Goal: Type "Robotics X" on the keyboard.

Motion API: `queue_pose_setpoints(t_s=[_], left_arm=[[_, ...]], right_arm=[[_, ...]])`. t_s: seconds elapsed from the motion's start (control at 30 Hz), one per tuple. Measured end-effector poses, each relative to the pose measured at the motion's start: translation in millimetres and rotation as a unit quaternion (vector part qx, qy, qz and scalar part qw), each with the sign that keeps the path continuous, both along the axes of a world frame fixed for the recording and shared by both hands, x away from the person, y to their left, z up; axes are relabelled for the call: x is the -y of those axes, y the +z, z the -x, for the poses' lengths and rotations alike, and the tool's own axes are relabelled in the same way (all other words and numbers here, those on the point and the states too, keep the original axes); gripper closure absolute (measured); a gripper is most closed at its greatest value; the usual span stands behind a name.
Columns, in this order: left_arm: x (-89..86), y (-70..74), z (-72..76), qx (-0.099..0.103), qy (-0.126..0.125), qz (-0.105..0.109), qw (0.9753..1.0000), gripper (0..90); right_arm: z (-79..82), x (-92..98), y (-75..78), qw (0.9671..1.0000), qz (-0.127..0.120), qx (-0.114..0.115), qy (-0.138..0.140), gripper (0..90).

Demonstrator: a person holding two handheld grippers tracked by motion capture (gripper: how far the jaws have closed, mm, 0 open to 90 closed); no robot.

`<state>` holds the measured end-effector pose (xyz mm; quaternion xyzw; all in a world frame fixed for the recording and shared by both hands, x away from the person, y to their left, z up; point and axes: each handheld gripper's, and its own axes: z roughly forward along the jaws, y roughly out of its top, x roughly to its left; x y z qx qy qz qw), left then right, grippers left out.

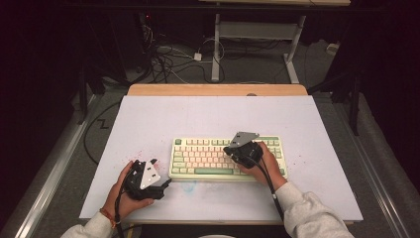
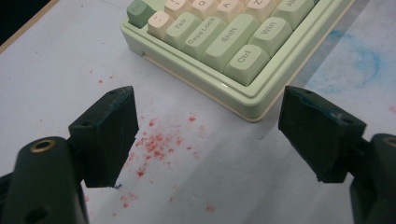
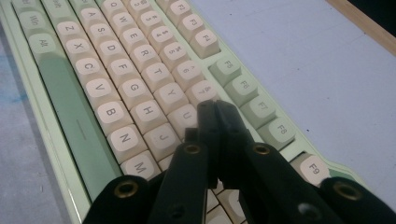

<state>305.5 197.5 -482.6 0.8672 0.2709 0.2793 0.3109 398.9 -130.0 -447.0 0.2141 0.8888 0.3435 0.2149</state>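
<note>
A pale green keyboard (image 1: 198, 171) with cream and green keys lies on the white mat in the middle of the table. My left gripper (image 1: 161, 186) rests on the mat just left of the keyboard's near left corner (image 2: 243, 100), jaws wide open and empty (image 2: 208, 140). My right gripper (image 1: 229, 148) hovers over the keyboard's middle keys, shut with its jaws pressed together (image 3: 212, 112) above the U and I keys (image 3: 184, 114). Nothing is held between them.
The white mat (image 1: 148, 119) covers a wooden table (image 1: 218, 89). Red specks (image 2: 156, 142) and a blue smudge (image 2: 359, 60) stain the mat near the keyboard. Cables and desk legs (image 1: 216, 44) lie on the floor beyond.
</note>
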Motion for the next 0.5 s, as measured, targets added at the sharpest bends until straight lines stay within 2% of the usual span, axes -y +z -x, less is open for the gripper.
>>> queue_pose_setpoints(t_s=[0.23,0.5], left_arm=[[0.7,-0.4,-0.1,-0.001,-0.001,-0.002,1.0000,19.1],[0.2,-0.5,0.1,-0.002,-0.001,-0.002,1.0000,19.2]], right_arm=[[1.9,6.7,5.9,0.9997,-0.021,0.012,-0.007,85.0],[5.8,13.5,13.2,0.9984,-0.045,0.028,-0.017,73.4]])
